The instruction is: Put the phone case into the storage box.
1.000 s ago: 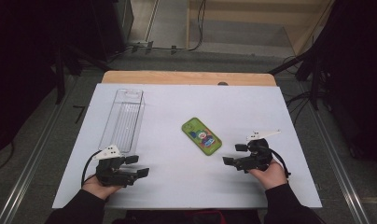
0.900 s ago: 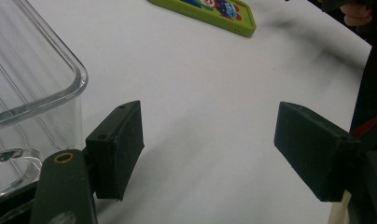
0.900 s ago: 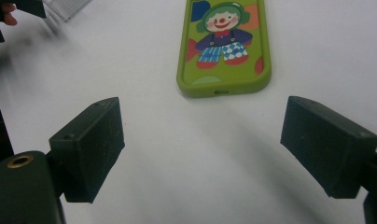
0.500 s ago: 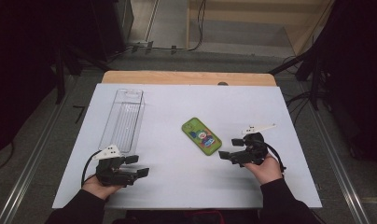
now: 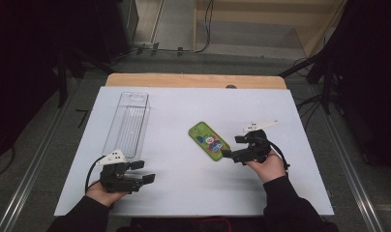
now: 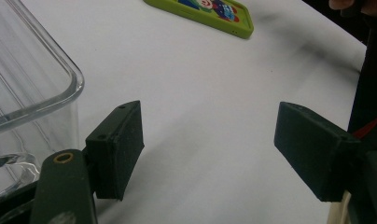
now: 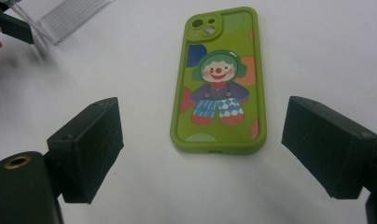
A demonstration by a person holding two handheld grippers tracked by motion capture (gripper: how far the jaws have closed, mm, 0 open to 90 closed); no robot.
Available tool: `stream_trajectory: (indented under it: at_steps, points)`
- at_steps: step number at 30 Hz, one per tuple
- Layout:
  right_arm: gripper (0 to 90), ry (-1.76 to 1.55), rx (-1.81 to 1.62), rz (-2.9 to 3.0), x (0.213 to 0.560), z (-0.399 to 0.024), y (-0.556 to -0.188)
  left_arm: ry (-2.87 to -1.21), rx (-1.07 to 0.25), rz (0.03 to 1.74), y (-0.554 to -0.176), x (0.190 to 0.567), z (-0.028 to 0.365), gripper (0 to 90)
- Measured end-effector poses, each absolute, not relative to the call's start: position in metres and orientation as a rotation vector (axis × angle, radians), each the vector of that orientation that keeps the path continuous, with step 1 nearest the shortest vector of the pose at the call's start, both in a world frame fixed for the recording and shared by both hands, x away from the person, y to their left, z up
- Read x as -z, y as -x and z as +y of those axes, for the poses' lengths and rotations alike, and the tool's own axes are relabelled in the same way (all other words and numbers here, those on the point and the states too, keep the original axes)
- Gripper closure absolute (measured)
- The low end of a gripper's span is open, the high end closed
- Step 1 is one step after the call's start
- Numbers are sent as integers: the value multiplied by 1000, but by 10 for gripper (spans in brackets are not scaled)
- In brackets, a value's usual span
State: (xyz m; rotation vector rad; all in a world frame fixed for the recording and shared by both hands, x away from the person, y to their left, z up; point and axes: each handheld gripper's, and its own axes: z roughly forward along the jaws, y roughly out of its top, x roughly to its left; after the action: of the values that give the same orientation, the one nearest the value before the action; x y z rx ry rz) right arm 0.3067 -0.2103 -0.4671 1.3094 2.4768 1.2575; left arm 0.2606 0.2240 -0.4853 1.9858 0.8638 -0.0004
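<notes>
Since the earlier frame, the right hand-held gripper (image 5: 228,154) has been brought in toward the green phone case (image 5: 209,140), jaws wide apart with nothing gripped. Left hand-held gripper (image 5: 144,172) is parked open near the counter's (image 5: 184,193) front edge, beside the clear bin (image 5: 127,123). Looks like the approach step; next, jaws probably need lining up over the case's sides, which lies flat mid-counter.

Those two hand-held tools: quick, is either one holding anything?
Left tool: open, nothing between its jaws; it sits beside the clear box.
Right tool: open, holding nothing; the green phone case lies just ahead of it.
</notes>
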Motion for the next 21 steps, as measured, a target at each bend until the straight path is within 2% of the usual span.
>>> stream_trajectory:
  at_steps: [2,21]
  points:
    - [0,-1322,-1248,2479,467,-207,-311,-1986,1,863,-261,485,224,248]
    - [0,-1343,-1205,2453,461,-185,-335,-1985,4,869,-261,485,225,248]
